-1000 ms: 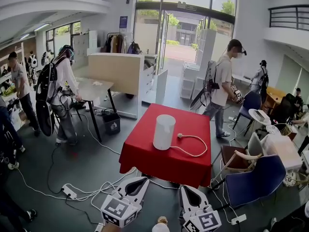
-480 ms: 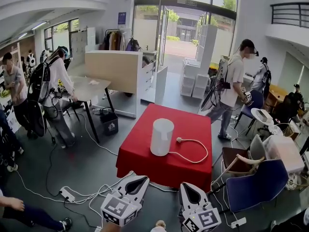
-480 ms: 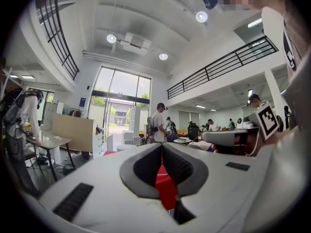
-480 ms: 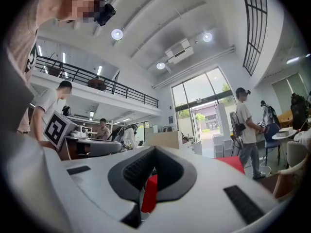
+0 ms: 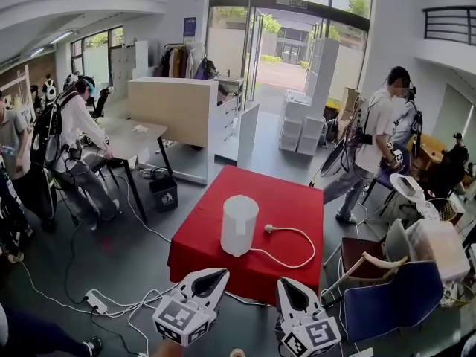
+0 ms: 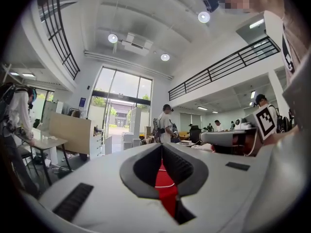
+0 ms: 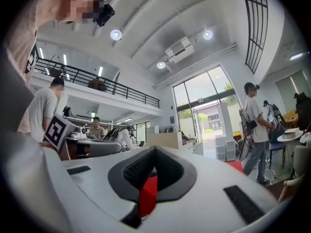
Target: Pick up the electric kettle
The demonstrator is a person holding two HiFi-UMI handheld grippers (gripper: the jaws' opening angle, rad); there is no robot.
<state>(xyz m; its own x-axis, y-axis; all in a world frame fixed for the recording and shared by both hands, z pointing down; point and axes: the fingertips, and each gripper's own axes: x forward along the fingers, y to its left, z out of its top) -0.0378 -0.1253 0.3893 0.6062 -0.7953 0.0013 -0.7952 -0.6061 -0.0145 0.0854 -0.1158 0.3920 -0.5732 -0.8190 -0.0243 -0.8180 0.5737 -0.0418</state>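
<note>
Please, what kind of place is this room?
Probably an open office or lab hall: a tall glass entrance, a mezzanine railing, and a person wearing a backpack rig beside a desk.

kettle (image 5: 239, 225): on table (image 5: 297, 199) | cable (image 5: 270, 229): right of kettle (on table)

Open two-storey office hall, in use as a lab. Glass doors (image 5: 282, 47), balcony railing (image 5: 450, 24), chairs (image 5: 387, 303) and floor cables (image 5: 145, 301) show it.
</note>
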